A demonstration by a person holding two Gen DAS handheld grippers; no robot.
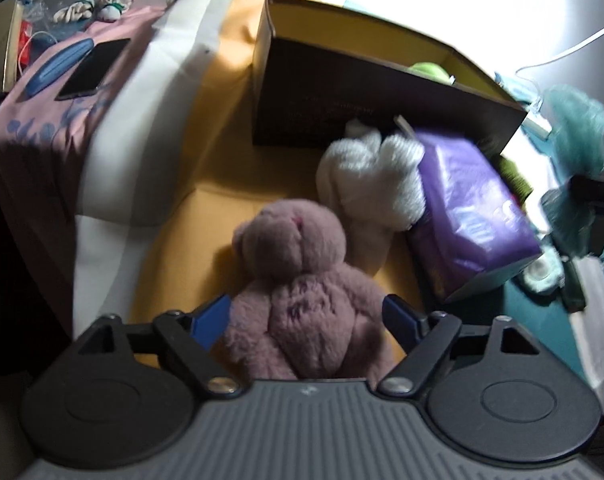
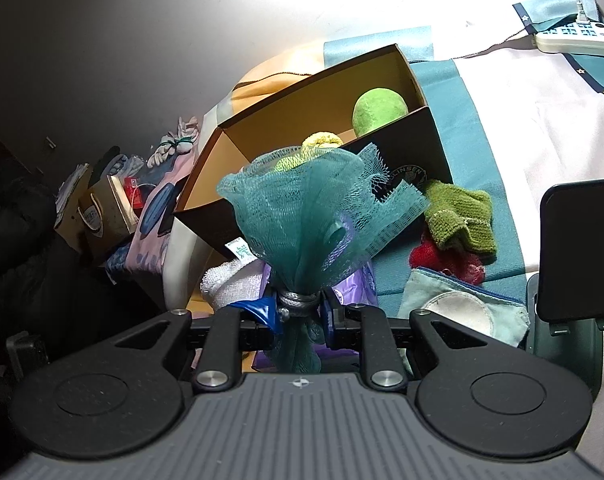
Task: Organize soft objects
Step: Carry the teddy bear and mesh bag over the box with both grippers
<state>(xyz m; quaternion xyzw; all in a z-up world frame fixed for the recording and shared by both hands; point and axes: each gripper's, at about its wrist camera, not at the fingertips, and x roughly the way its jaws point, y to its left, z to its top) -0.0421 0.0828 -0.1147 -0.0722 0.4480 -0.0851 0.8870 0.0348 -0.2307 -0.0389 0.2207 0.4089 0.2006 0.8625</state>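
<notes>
A pink plush bear sits on the orange sheet between the blue fingers of my left gripper, which stand at its sides, touching its fur. A white towel toy and a purple pack lie behind it, before the dark open box. My right gripper is shut on the tied neck of a teal mesh sponge, held up in front of the box. A green ball and a yellow-green soft thing lie in the box.
A green knitted cloth, a red cloth and a pale blue pouch lie right of the box. A power strip lies at the far right. A phone rests on the pink pillow.
</notes>
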